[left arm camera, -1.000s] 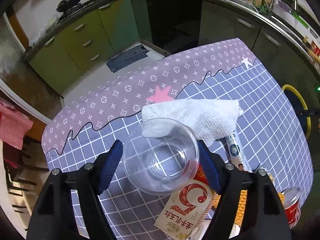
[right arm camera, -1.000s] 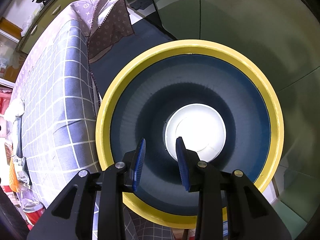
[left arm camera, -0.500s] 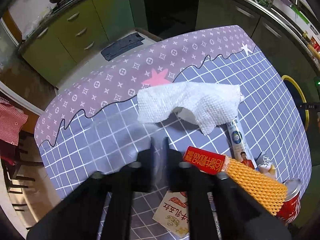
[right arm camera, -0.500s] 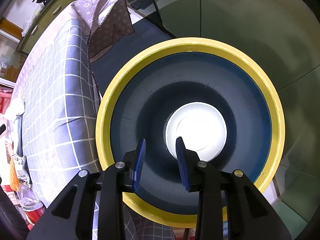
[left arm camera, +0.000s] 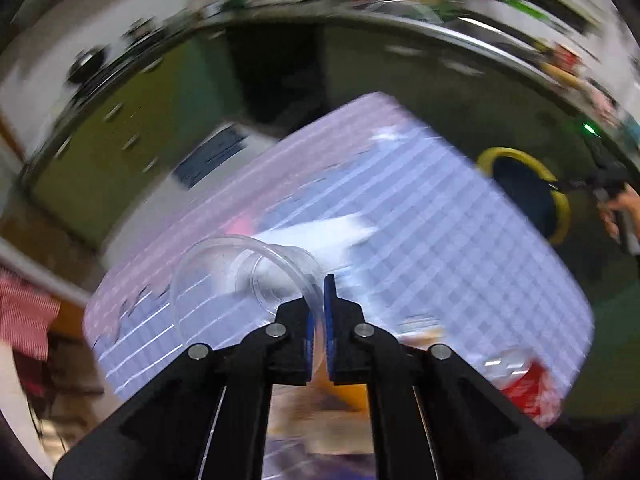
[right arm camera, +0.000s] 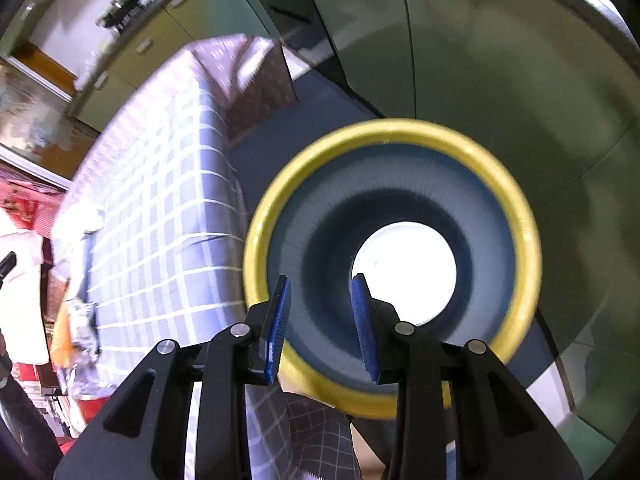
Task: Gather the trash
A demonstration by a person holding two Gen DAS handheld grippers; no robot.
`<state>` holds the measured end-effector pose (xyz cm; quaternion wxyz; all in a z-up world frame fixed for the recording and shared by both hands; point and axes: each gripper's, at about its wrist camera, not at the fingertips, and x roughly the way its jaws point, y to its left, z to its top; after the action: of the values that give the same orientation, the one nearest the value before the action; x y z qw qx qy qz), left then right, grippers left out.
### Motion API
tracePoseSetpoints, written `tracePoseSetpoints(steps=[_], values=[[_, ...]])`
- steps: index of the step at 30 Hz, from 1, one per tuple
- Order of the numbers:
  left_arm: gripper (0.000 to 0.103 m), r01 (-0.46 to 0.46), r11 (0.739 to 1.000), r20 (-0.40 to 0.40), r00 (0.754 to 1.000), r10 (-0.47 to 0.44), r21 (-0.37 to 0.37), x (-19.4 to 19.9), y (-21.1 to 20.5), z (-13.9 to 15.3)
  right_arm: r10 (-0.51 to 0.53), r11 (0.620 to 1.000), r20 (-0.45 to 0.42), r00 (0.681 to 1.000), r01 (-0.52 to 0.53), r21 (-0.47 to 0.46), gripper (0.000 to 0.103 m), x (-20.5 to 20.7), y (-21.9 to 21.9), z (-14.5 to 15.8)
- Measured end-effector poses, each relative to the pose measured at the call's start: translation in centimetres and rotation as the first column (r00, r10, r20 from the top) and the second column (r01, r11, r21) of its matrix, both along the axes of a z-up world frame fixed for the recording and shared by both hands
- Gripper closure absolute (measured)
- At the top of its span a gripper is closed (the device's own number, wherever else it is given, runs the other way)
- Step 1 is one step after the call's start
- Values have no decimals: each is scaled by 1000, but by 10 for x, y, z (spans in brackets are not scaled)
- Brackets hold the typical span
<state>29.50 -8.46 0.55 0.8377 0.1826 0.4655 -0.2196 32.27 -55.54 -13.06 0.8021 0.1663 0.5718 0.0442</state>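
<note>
Pinching the thin wall of a clear round plastic cup (left arm camera: 244, 280) at its rim, the left gripper (left arm camera: 319, 320) has its blue pads pressed almost together on that one side, so the cup hangs out to the left of the fingers above the grid-patterned lilac and blue tablecloth (left arm camera: 460, 240); this view is heavily blurred, yet a white crumpled paper towel (left arm camera: 320, 232) shows just beyond the cup, a red can (left arm camera: 524, 392) sits near the table's right edge, and the yellow-rimmed dark blue round bin (left arm camera: 560, 208) stands off the far right corner. From the right wrist view, the right gripper (right arm camera: 320, 320) hovers over the bin's mouth (right arm camera: 264, 232) with its fingers spread apart and nothing between them, and a white round disc (right arm camera: 404, 268) lies at the bottom of the bin. Judging by this, the step in hand is carrying the cup to the bin: a rim pinch on flimsy plastic can slip or buckle, so the grip should be kept firm, the swing smooth, and release should wait until the cup is well inside the yellow rim, with the right gripper drawn aside
</note>
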Motion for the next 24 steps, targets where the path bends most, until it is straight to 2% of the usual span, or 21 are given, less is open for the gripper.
tracePoseSetpoints(steps=[2,3,7,9,13,16,18,20,21,22,24], values=[[99,96,995,-2,995,-96,-13,-11,-44,8,-6,1000,39,999,7,-5,70,-17,-9,17],[99,142,990,-5,990,-142,-18,-15,-66,10,-12,1000,59,998,13,-12,64,-28,-14,26],[99,309,951,-34,950,-309,-8,-23,-166,3,-25,998,119,993,31,-48,62,-67,-34,54],[99,361,933,-48,931,-361,-1,-26,-206,-7,-38,997,139,989,47,-57,62,-92,-45,64],[99,455,890,-137,881,-453,-17,-26,-295,-43,-66,995,154,986,76,-63,62,-128,-68,70],[98,498,867,-186,850,-493,-20,-27,-345,-70,-93,994,155,984,101,-50,62,-154,-90,70],[98,505,863,-202,843,-499,-22,-29,-363,-82,-114,991,151,982,122,-45,62,-165,-101,67],[85,511,860,-189,844,-502,-2,-27,-383,-94,-125,991,146,981,132,-35,62,-174,-109,63],[61,511,860,-182,846,-501,7,-24,-387,-96,-130,990,146,981,136,-31,62,-178,-112,62],[44,504,863,-153,855,-496,22,-24,-391,-97,-132,990,146,980,138,-29,62,-180,-114,61],[42,502,864,-127,860,-494,33,-21,-393,-93,-133,990,143,981,138,-22,62,-184,-118,59]])
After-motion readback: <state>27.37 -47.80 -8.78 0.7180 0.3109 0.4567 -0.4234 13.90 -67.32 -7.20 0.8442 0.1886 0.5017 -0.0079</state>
